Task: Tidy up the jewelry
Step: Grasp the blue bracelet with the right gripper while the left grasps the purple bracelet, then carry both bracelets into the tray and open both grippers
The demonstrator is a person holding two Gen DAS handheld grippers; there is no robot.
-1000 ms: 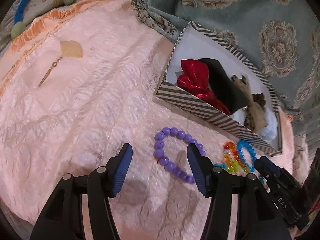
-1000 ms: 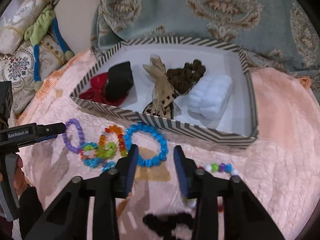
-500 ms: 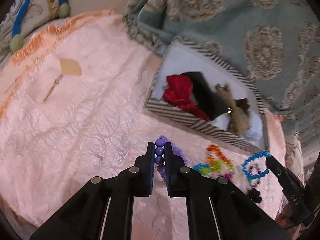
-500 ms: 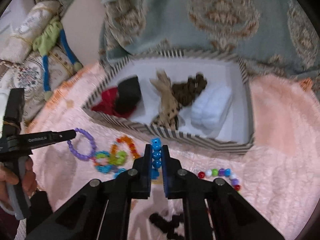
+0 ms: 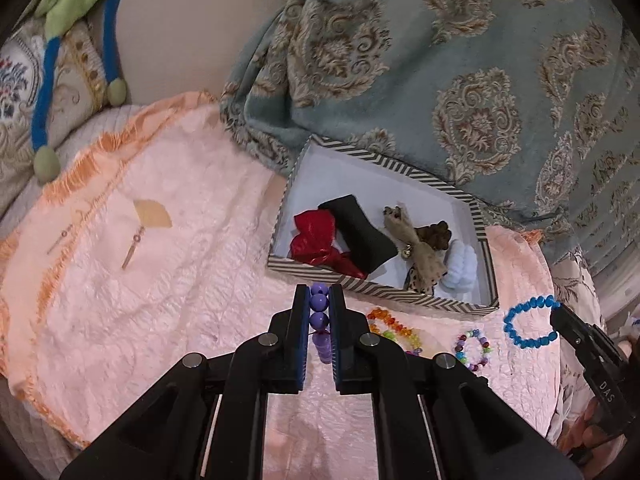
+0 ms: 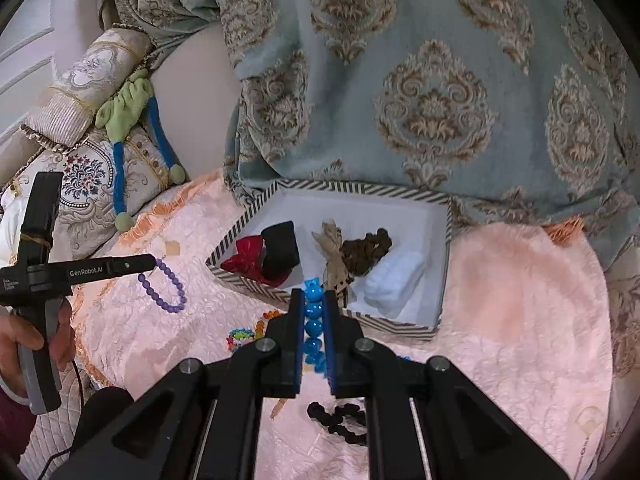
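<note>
The purple bead bracelet [image 5: 319, 322] is pinched between the pads of the left tool [image 5: 319, 300], hanging clear of the pink bedspread [image 5: 168, 288]. The blue bead bracelet [image 6: 313, 320] is pinched in the right tool [image 6: 312, 304]. Just beyond both tools sits the striped box [image 5: 384, 290] holding hair accessories; other bracelets [image 5: 394, 330] lie below, between the tools.

Background textiles, both wrist views.
Teal damask blanket [image 5: 460, 80] fills upper right; patterned pillow [image 5: 24, 92] with green-and-blue plush toy [image 5: 76, 4] upper left; peach quilted bedspread [image 5: 160, 280] across lower frame.
</note>
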